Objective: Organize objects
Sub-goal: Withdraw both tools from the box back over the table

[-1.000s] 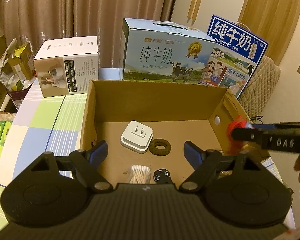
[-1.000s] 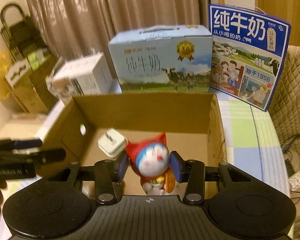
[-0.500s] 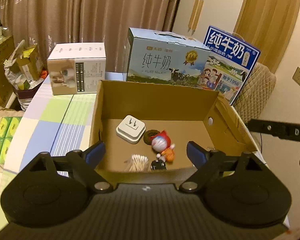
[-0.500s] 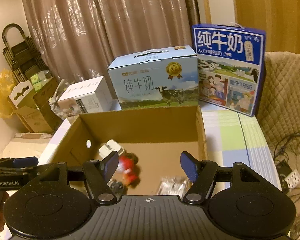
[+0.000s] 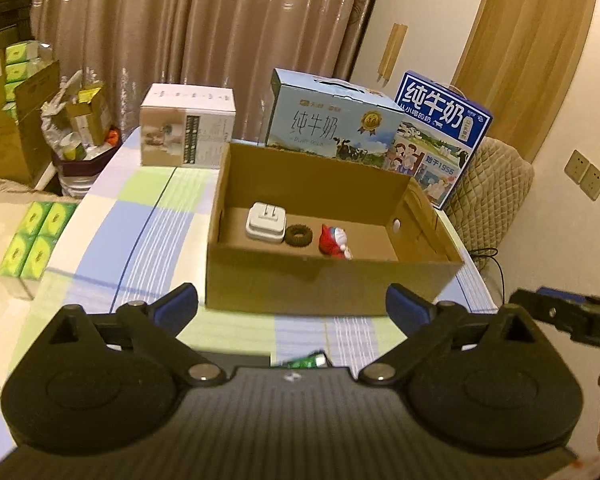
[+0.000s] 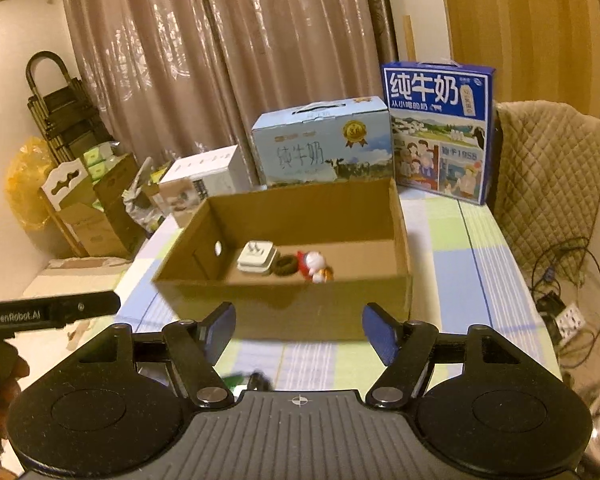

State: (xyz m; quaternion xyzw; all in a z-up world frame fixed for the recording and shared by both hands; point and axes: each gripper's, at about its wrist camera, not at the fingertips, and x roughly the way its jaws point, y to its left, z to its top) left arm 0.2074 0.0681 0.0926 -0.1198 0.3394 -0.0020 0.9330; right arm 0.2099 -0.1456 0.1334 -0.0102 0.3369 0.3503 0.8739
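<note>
Cardboard box (image 5: 324, 284) holds charger (image 5: 265, 222), ring (image 5: 298, 235), figurine (image 5: 333, 241); left fingers (image 5: 178, 304) opening, right fingers (image 6: 219, 328) apart, both empty.

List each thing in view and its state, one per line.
Box: open-topped, upright.
Charger: in box, prongs up.
Ring: flat in box.
Toy: lying in box.
Left gripper: opening, empty.
Right gripper: open, empty.
Milk cartons: upright, closed.

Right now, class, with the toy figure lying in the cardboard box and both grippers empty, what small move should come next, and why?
Probably lower the left gripper, its jaws opening with nothing between them, toward the green item on the tablecloth just below it. The cardboard box already holds the charger, ring and toy figure; that item lies outside.
</note>
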